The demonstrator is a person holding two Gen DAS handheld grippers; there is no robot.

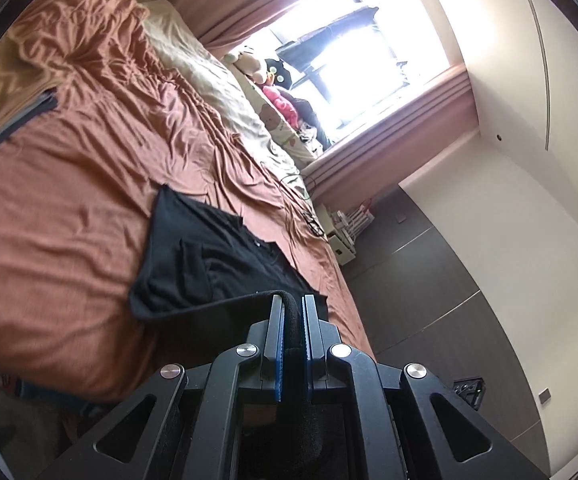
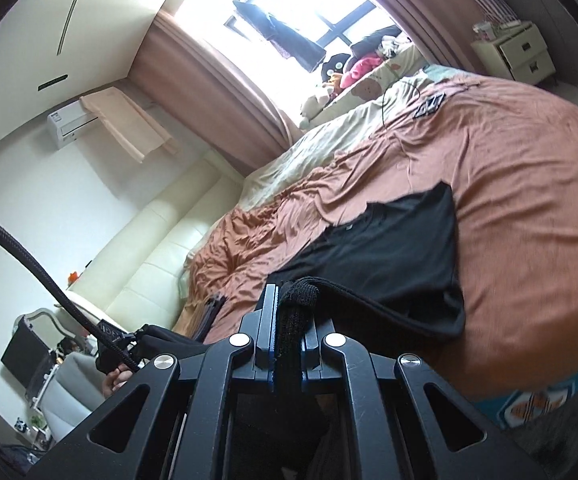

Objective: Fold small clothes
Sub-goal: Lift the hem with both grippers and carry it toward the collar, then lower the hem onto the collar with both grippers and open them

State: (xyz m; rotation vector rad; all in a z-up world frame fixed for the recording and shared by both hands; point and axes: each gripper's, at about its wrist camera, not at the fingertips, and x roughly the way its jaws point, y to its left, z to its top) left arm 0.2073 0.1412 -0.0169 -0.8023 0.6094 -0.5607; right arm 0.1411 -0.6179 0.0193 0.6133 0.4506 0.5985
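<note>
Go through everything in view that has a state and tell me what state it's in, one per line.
Left gripper: jaws shut on the shirt's edge.
Right gripper: jaws shut on the shirt's edge.
Shirt: black, partly folded, near edge lifted.
Bedspread: wrinkled.
Curtains: drawn open.
Nightstand: drawers closed.

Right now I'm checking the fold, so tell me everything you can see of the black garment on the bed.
The black garment is soft, matte knit, lying partly folded on the rust-brown bedspread. Its far part rests flat, with a neckline visible. Its near hem is lifted off the bed, bunched and pinched at two points: by the left gripper and by the right gripper, with fingers shut on the cloth.
</note>
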